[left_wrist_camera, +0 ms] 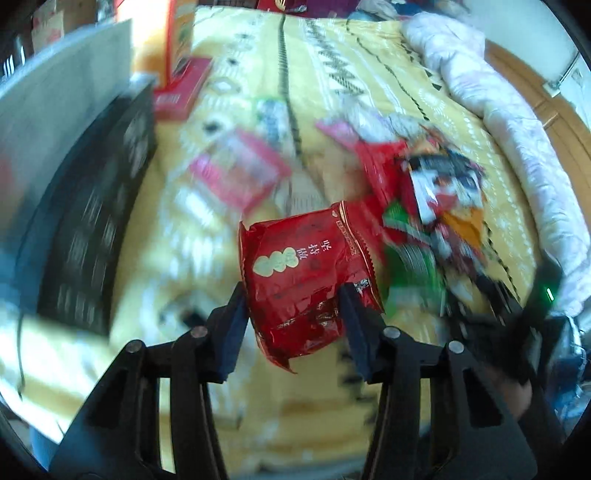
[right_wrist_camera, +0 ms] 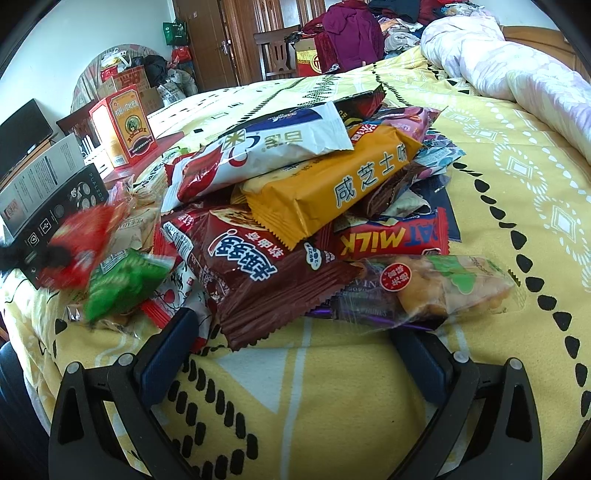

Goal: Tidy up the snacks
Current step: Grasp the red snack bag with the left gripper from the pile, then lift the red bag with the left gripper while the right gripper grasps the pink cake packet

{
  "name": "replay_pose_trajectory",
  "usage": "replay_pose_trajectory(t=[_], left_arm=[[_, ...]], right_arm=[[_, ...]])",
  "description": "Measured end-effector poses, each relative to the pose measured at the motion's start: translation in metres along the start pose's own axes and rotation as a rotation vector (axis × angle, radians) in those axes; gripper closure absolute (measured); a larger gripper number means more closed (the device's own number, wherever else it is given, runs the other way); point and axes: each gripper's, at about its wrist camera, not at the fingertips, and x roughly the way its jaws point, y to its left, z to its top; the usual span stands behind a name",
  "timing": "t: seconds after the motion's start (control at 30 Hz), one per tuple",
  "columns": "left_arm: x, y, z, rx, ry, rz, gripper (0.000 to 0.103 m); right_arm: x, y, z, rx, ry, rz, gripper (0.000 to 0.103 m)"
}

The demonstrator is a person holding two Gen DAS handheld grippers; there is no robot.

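Red foil crinkles between the pads of the left hand-held gripper (left_wrist_camera: 293,291): it pinches a red snack packet (left_wrist_camera: 308,273) lifted clear of the yellow patterned bedspread (left_wrist_camera: 177,236), its two dark fingers tilted steeply down. Everything around it smears with motion blur.

The right hand-held gripper (right_wrist_camera: 295,328) hangs low over the bed with its jaws spread wide and nothing between them, tips just short of the snack pile (right_wrist_camera: 295,206). Nearest its fingers lie a brown wrapper (right_wrist_camera: 266,269) and a clear bag of golden pieces (right_wrist_camera: 439,284); behind them sit one red OAT MILK bar (right_wrist_camera: 391,240), one orange packet (right_wrist_camera: 325,184) and one white pouch (right_wrist_camera: 280,144) stacked on top. To the left a green packet (right_wrist_camera: 125,280) lies at the pile's edge, and the red packet shows there as a blur beside it.

Further left, a black box (right_wrist_camera: 55,218) stands at the edge of the bed, close to the lifted packet. Beyond it stands one red-and-orange carton (right_wrist_camera: 123,125). At the far side a rolled pale quilt (right_wrist_camera: 517,74) runs along the bed, with heaped clothes (right_wrist_camera: 351,33) behind.
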Motion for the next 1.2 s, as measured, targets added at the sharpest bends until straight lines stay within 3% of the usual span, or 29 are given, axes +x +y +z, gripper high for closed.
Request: replay_pose_trajectory(t=[0.07, 0.1, 0.13, 0.23, 0.33, 0.4, 0.5, 0.67, 0.97, 1.03, 1.07, 1.2], left_arm=[[-0.004, 0.001, -0.019, 0.0, 0.003, 0.0, 0.045], [-0.001, 0.001, -0.023, 0.015, 0.009, 0.0, 0.033], [0.002, 0.0, -0.027, 0.037, 0.015, 0.012, 0.029], [-0.002, -0.007, -0.035, 0.12, -0.013, 0.082, 0.027], [-0.02, -0.017, -0.036, 0.227, -0.089, 0.124, 0.023], [-0.029, -0.021, -0.031, 0.291, -0.15, 0.144, 0.009], [-0.031, -0.018, -0.018, 0.34, -0.203, 0.106, 0.0], [-0.001, -0.003, 0.003, 0.343, -0.104, 0.011, 0.0], [0.019, -0.014, -0.005, 0.448, -0.066, 0.021, 0.001], [0.024, -0.015, -0.009, 0.453, -0.029, 0.004, 0.013], [0.025, -0.016, -0.011, 0.448, -0.005, -0.015, 0.029], [0.013, -0.018, -0.022, 0.39, -0.055, 0.044, 0.029]], right_arm=[[0.0, 0.0, 0.0, -0.001, 0.001, -0.001, 0.0], [0.0, 0.0, 0.0, -0.001, 0.0, -0.001, 0.0], [0.0, 0.0, 0.0, -0.001, 0.0, -0.001, 0.0], [0.0, 0.0, 0.0, 0.0, 0.0, 0.0, 0.0], [0.0, 0.0, 0.0, -0.001, 0.001, -0.001, 0.0], [0.0, 0.0, 0.0, -0.001, 0.001, -0.001, 0.0], [0.0, 0.0, 0.0, -0.001, 0.001, -0.001, 0.0], [0.0, 0.001, 0.0, -0.001, 0.001, -0.001, 0.0], [0.0, 0.0, 0.0, -0.001, 0.001, -0.001, 0.0], [0.0, 0.001, 0.001, -0.002, 0.001, -0.002, 0.0], [0.0, 0.001, 0.0, -0.002, 0.001, -0.002, 0.0], [0.0, 0.001, 0.0, -0.003, 0.001, -0.003, 0.0]])
